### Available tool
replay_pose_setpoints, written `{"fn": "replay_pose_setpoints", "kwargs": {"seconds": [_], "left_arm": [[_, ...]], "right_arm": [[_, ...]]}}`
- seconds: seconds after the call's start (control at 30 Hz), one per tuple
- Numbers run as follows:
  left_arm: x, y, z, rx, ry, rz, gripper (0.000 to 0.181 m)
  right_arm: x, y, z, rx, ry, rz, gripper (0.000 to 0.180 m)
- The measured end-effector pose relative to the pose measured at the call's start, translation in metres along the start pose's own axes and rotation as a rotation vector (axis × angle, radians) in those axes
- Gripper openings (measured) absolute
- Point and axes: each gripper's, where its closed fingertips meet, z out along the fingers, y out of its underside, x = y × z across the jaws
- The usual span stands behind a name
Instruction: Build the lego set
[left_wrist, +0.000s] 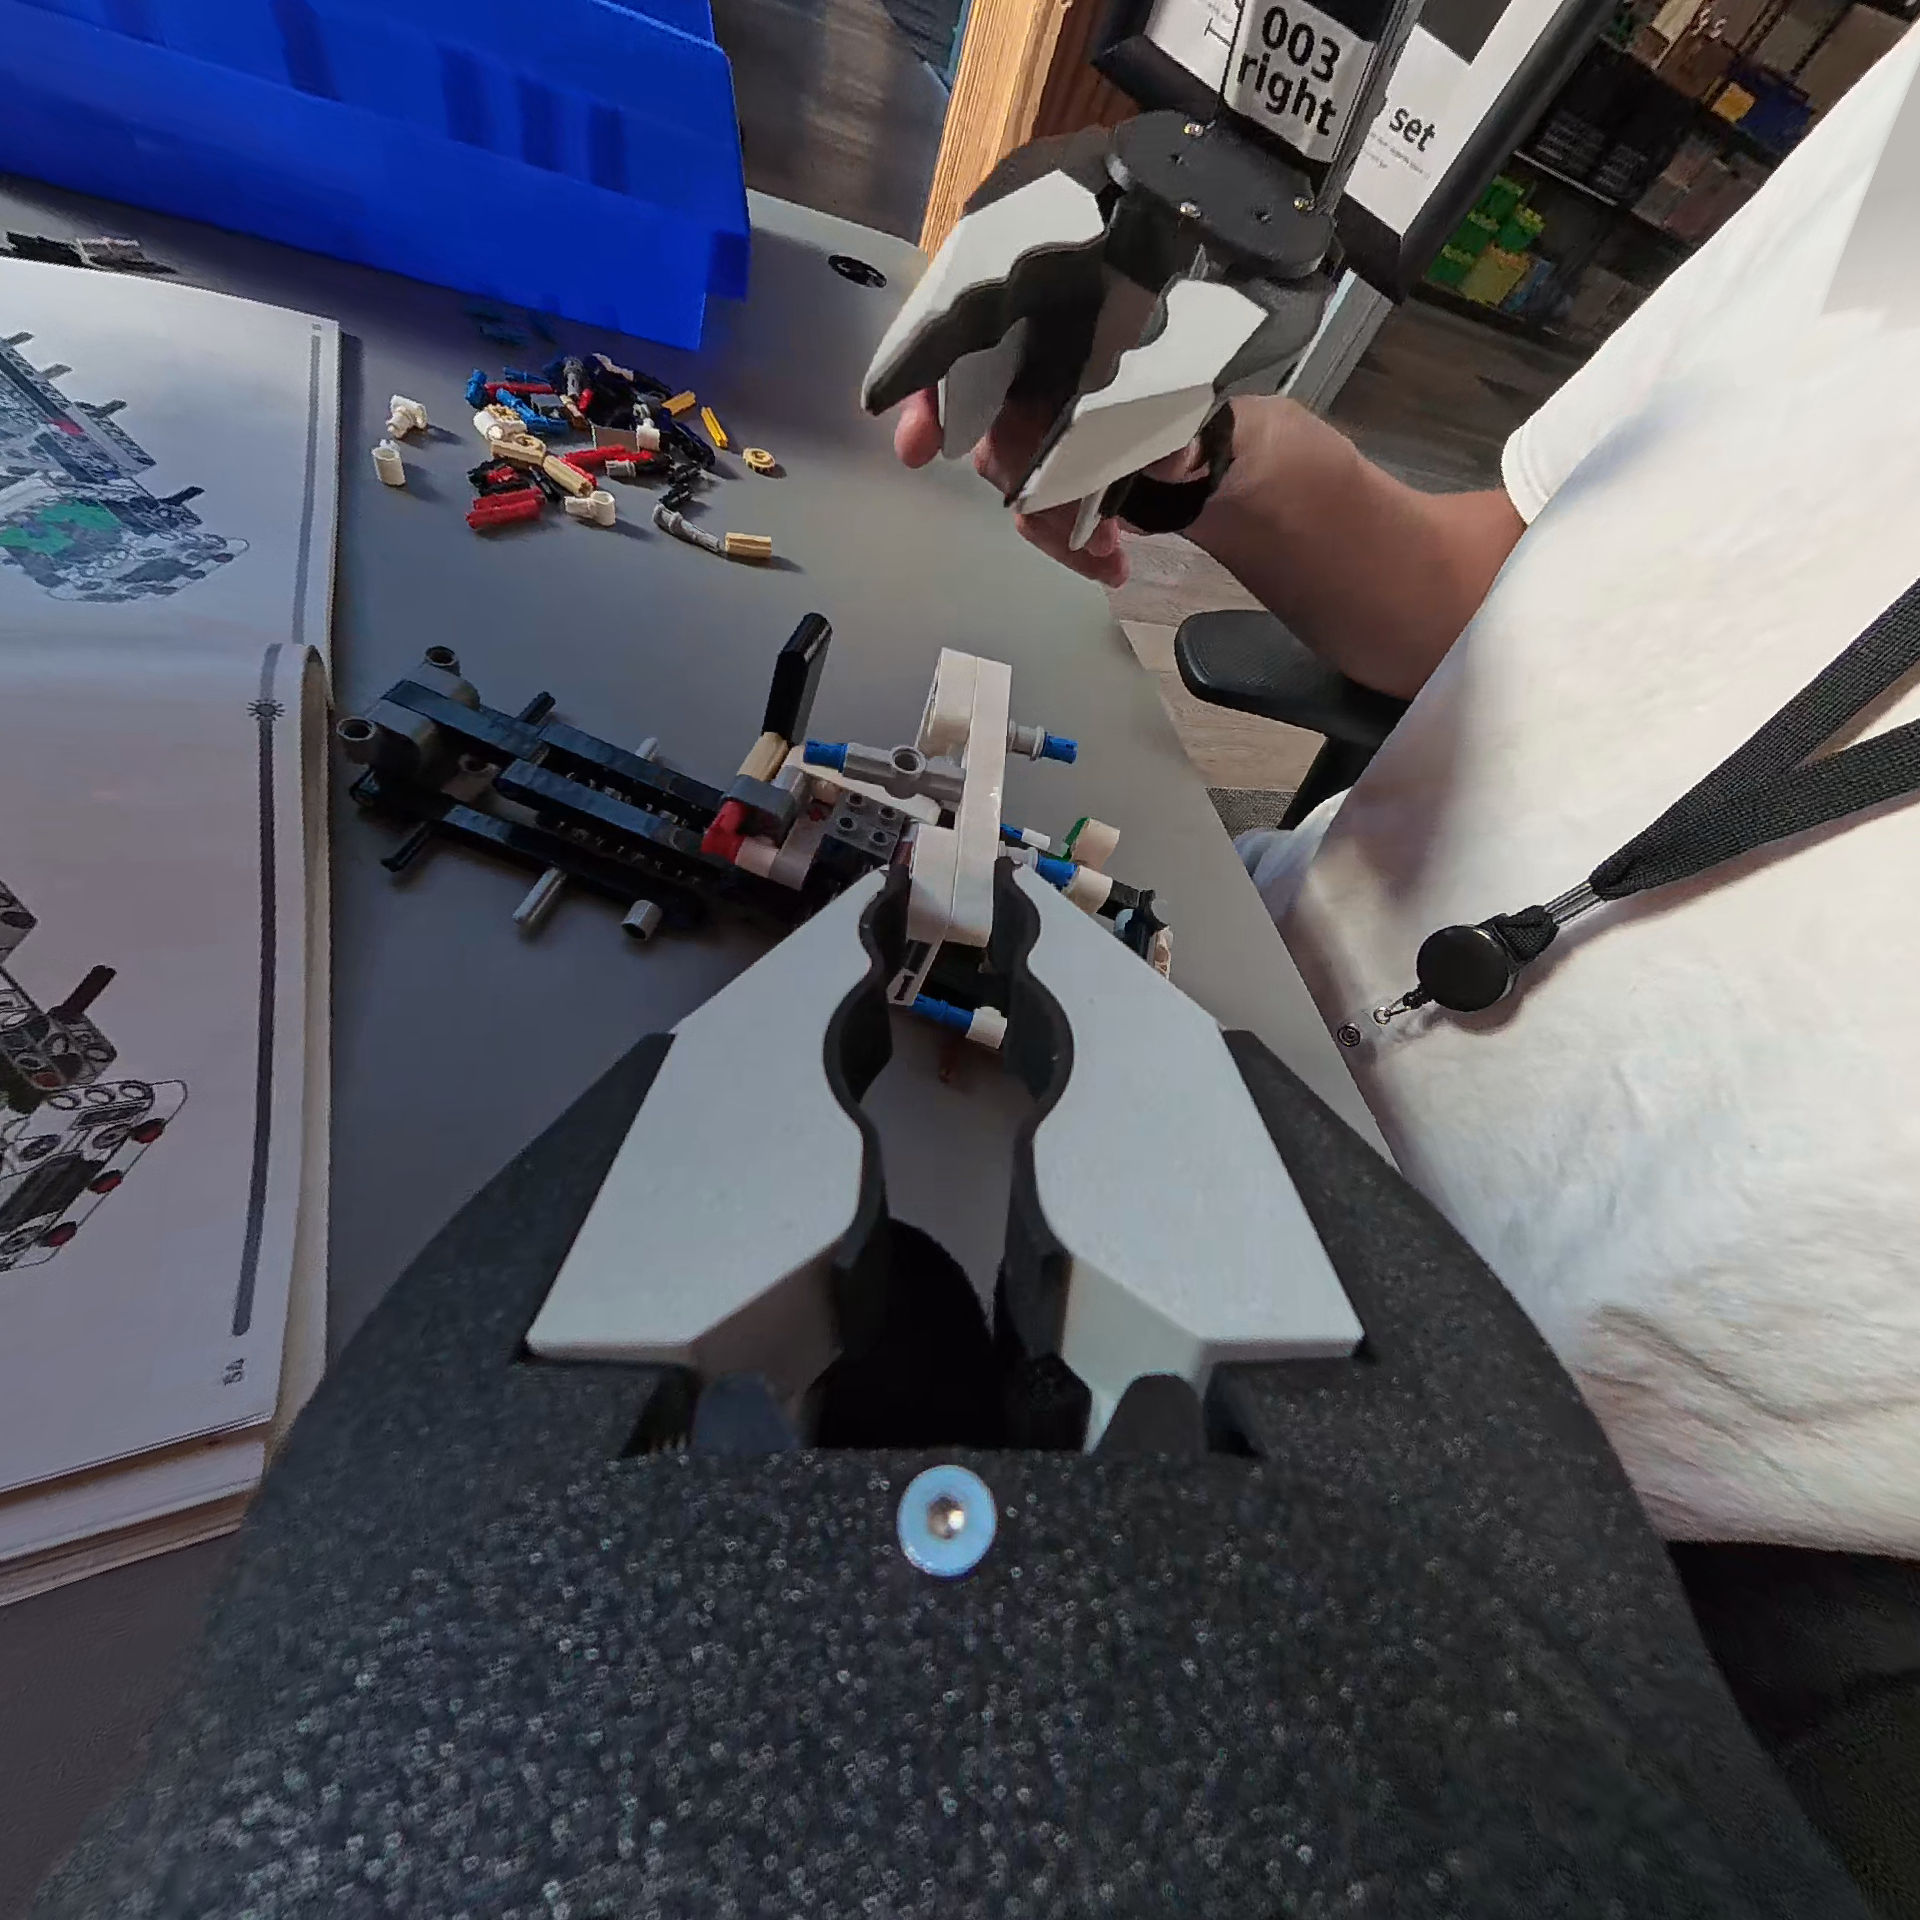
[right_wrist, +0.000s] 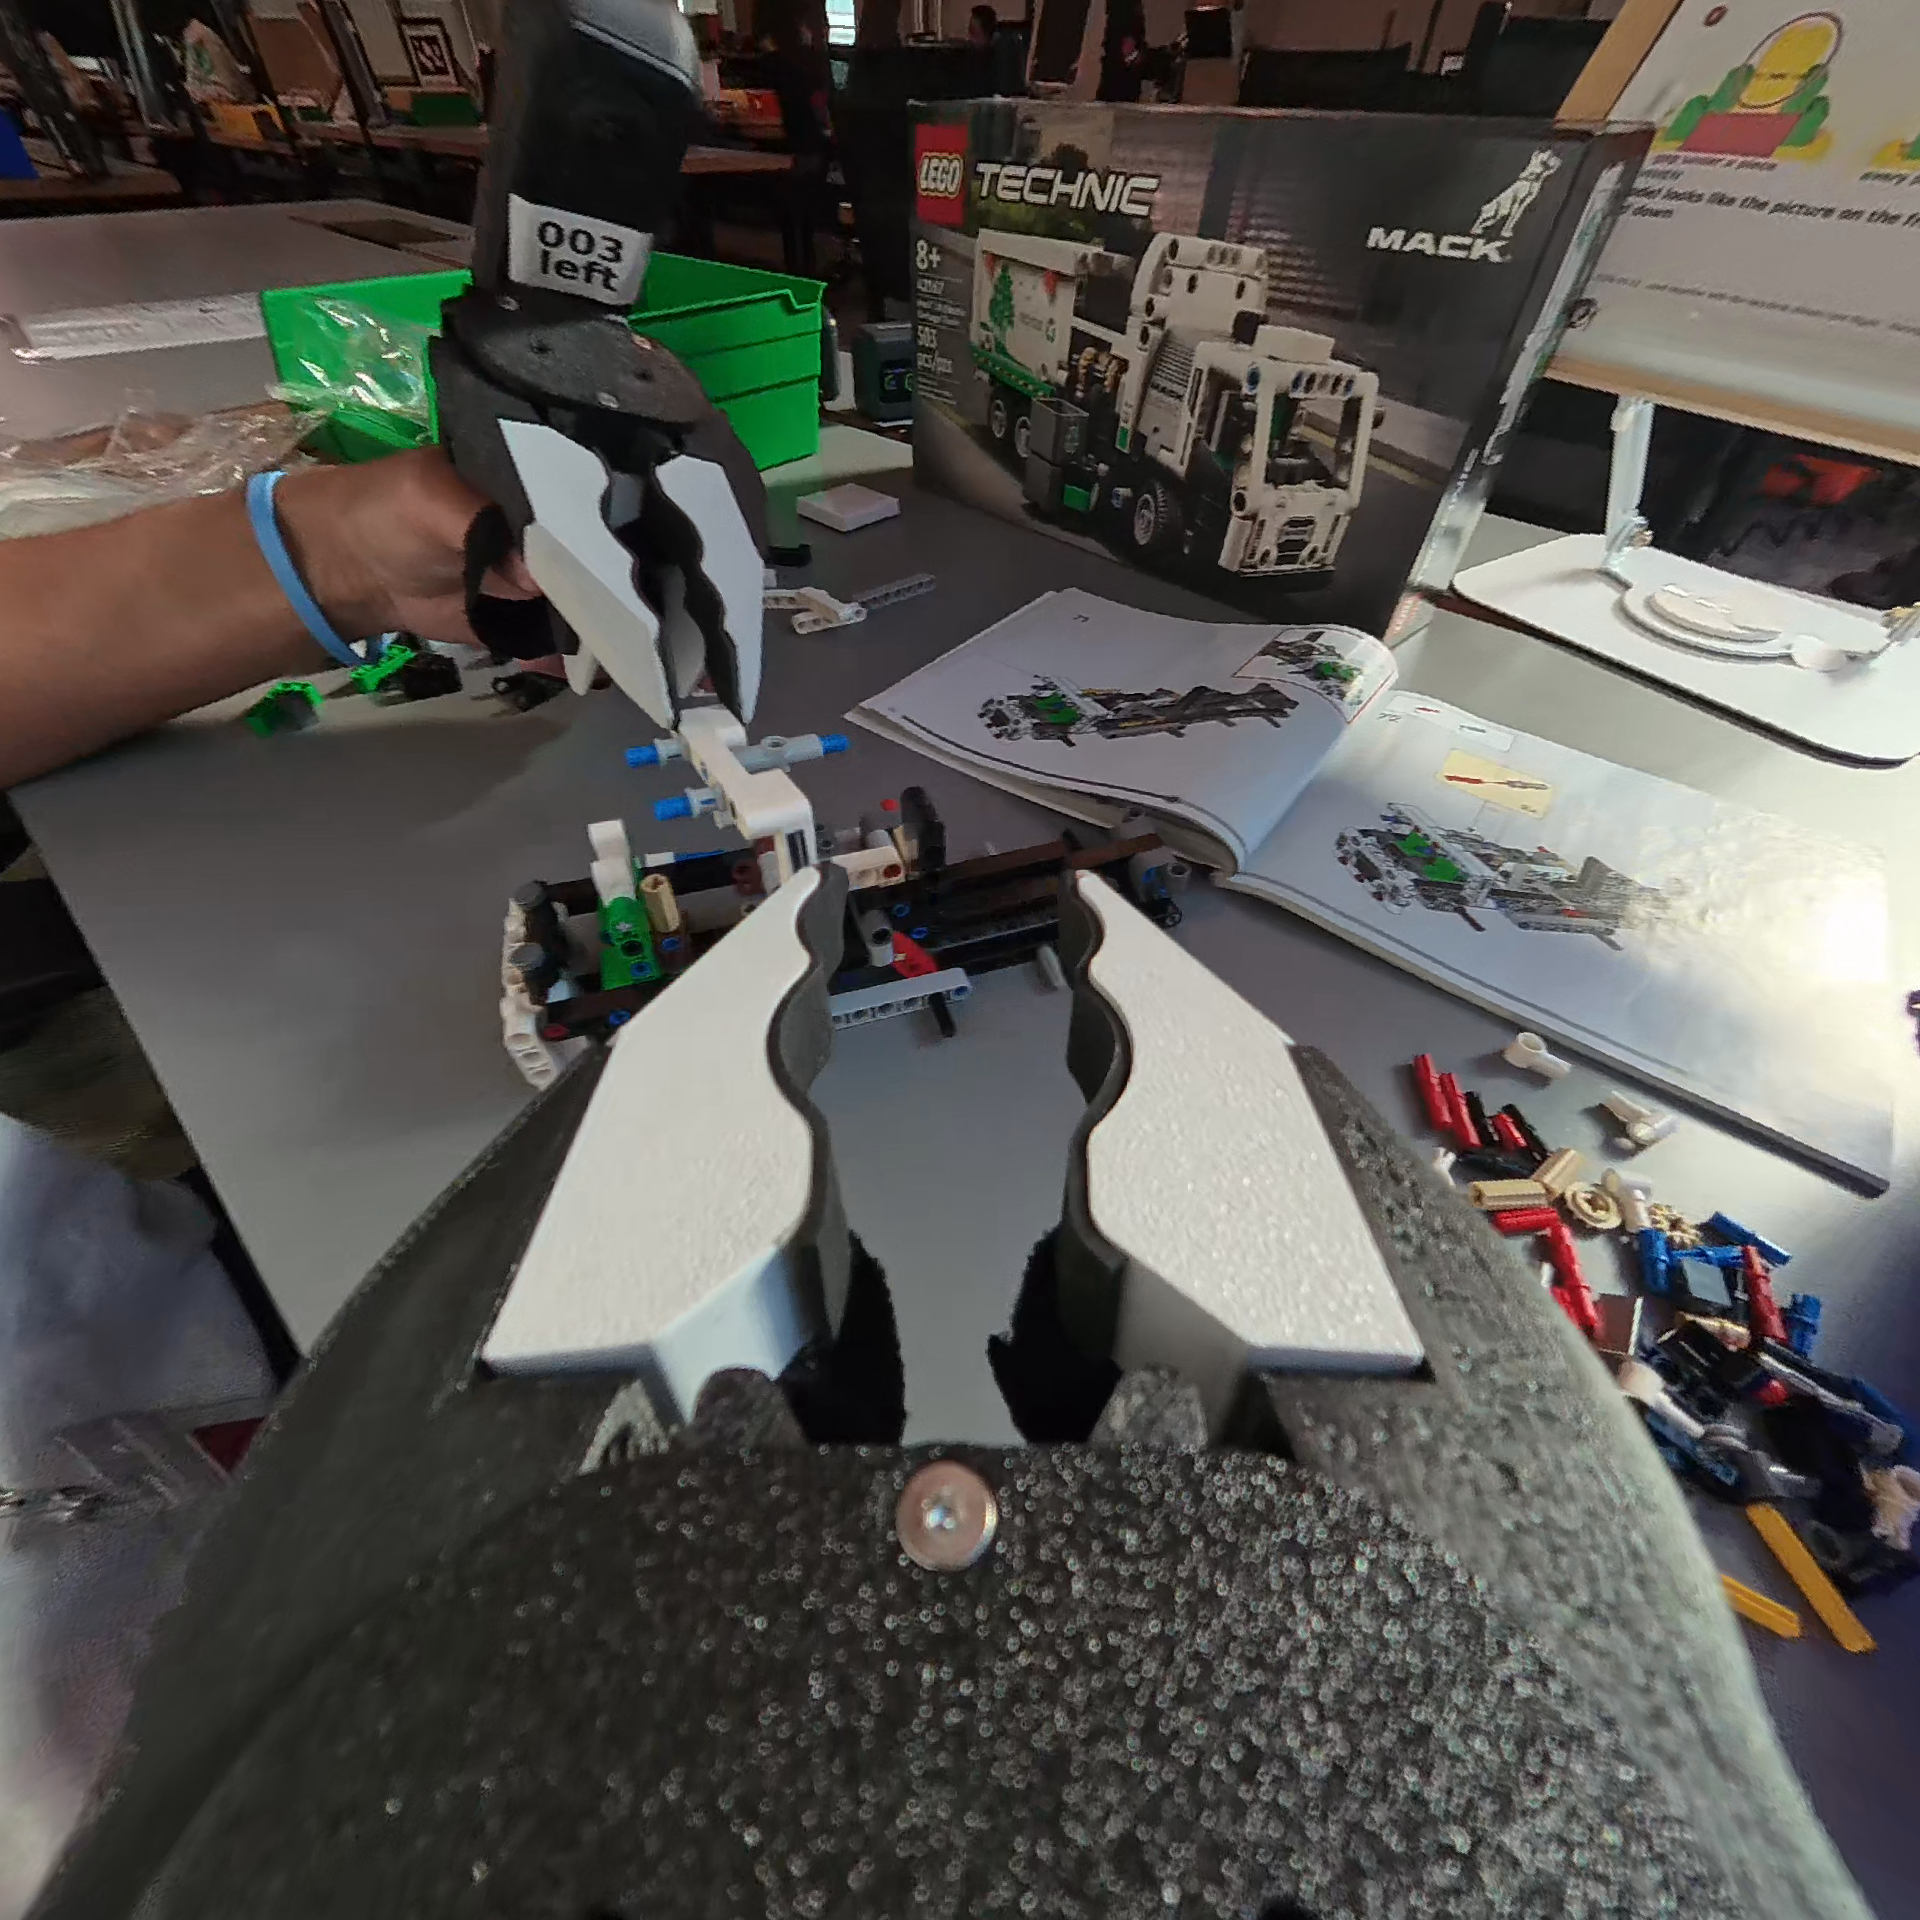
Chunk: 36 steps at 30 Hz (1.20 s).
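Note:
My left gripper (left_wrist: 948, 883) is shut on a white Technic sub-assembly (left_wrist: 971, 748) with blue pins. It holds the sub-assembly upright over the partly built black chassis (left_wrist: 582, 800) on the grey table. In the right wrist view the left gripper (right_wrist: 707, 715) grips the top of the white sub-assembly (right_wrist: 764, 795), whose lower end reaches the chassis (right_wrist: 935, 925). My right gripper (right_wrist: 951, 894) is open and empty, hovering just in front of the chassis. It also shows high in the left wrist view (left_wrist: 956, 447), apart from the model.
A pile of loose small parts (left_wrist: 582, 457) (right_wrist: 1662, 1268) lies on the table. The open instruction booklet (left_wrist: 156, 831) (right_wrist: 1403, 831) lies beside the chassis. A blue bin (left_wrist: 416, 135), a green bin (right_wrist: 748, 343) and the set's box (right_wrist: 1247, 343) stand at the back. The person's torso (left_wrist: 1558, 935) is close to the table edge. Tip to tip, the grippers are about 12 cm apart.

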Motion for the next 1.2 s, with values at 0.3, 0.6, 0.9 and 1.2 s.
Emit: {"fn": "replay_pose_setpoints", "kwargs": {"seconds": [0.3,0.6,0.9,1.2], "left_arm": [[-0.019,-0.008,-0.027,0.058,-0.103,-0.008,0.013],[-0.043,-0.004,-0.046,0.101,-0.164,-0.129,0.013],[-0.053,-0.001,-0.049,0.146,-0.169,-0.194,0.014],[-0.055,0.001,-0.048,0.134,-0.175,-0.198,0.014]], "right_arm": [[0.044,-0.006,0.017,0.106,0.052,0.073,0.035],[0.049,-0.009,0.021,0.179,0.051,0.039,0.028],[0.051,-0.008,0.023,0.173,0.029,0.071,0.027],[0.050,-0.007,0.024,0.164,0.021,0.071,0.026]]}}
